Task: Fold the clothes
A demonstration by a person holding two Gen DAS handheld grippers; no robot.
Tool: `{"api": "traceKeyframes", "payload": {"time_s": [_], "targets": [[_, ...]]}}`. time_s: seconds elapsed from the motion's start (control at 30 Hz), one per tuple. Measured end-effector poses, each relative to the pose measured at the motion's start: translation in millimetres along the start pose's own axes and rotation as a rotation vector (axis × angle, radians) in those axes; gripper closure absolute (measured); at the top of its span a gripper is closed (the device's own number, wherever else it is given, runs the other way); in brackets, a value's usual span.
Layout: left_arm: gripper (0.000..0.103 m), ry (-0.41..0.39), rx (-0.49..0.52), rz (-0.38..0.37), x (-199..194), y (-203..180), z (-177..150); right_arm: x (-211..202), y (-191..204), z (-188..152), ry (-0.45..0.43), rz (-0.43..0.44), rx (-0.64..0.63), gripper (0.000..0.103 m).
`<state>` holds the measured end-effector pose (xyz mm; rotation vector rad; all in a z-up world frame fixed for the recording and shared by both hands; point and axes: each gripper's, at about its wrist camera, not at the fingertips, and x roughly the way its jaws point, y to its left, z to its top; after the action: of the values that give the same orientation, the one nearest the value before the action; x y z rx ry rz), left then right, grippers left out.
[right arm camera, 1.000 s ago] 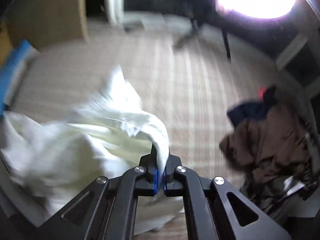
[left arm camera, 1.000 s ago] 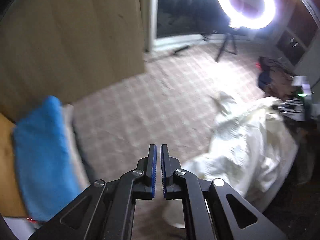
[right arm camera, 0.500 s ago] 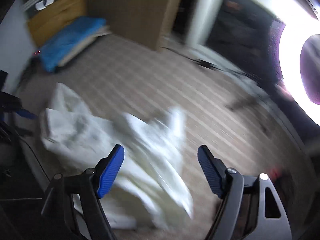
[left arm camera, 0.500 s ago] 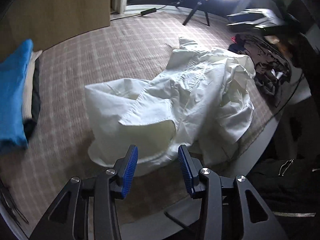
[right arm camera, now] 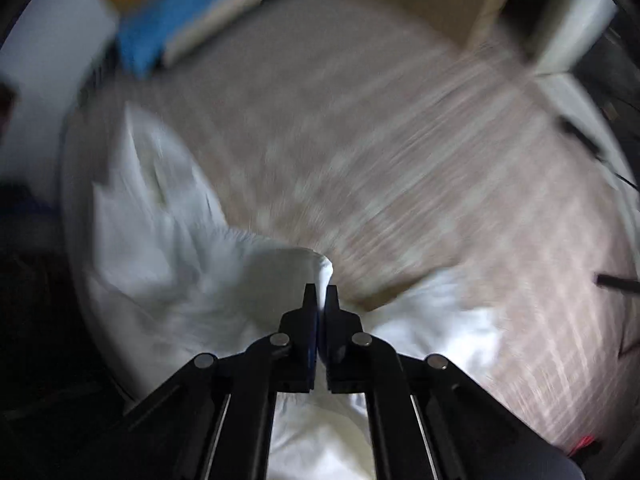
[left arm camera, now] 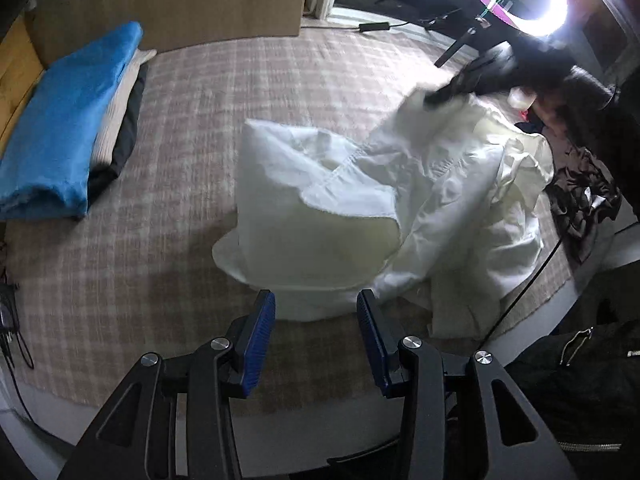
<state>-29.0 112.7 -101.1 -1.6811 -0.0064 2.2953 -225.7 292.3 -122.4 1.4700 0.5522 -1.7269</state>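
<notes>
One white shirt (left arm camera: 420, 200), three folded garments (left arm camera: 68, 128).

The white shirt (left arm camera: 420, 200) is thin, matt woven cloth, creased, with a stitched seam. The surface cover (left arm camera: 120, 280) is a coarse, matt checked weave. The left gripper (left arm camera: 316, 344) has matt black plastic fingers, ribbed blue pads and bright metal screw heads. The far-left blue folded cloth (left arm camera: 64, 132) looks soft and slightly fuzzy. The far panel (left arm camera: 180, 0) is matt, wood-toned board.
</notes>
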Motion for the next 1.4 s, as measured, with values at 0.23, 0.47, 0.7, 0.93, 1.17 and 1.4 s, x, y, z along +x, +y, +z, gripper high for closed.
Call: {"api": "traceKeyframes", "payload": {"time_s": [0.23,0.47,0.7,0.93,1.17,1.4], "targets": [[0.061,-0.022,0.118,-0.031,4,-20,30,-152,-92,-77,-0.326,-0.33,0.359,0.101],[0.059,-0.018,0.27,-0.077,31,-58,82,-145,-141,-171,-0.234,-0.424,0.589,0.1],[0.056,-0.006,0.466,-0.101,57,-123,122,-128,-148,-178,-0.208,-0.397,0.61,0.1],[0.056,0.034,0.565,-0.134,71,-151,134,-118,-156,-170,-0.212,-0.376,0.606,0.1],[0.058,0.058,0.602,-0.111,79,-160,128,-114,-157,-167,-0.211,-0.371,0.597,0.1],[0.056,0.015,0.521,-0.177,66,-154,145,-115,-154,-167,-0.219,-0.35,0.591,0.1]]}}
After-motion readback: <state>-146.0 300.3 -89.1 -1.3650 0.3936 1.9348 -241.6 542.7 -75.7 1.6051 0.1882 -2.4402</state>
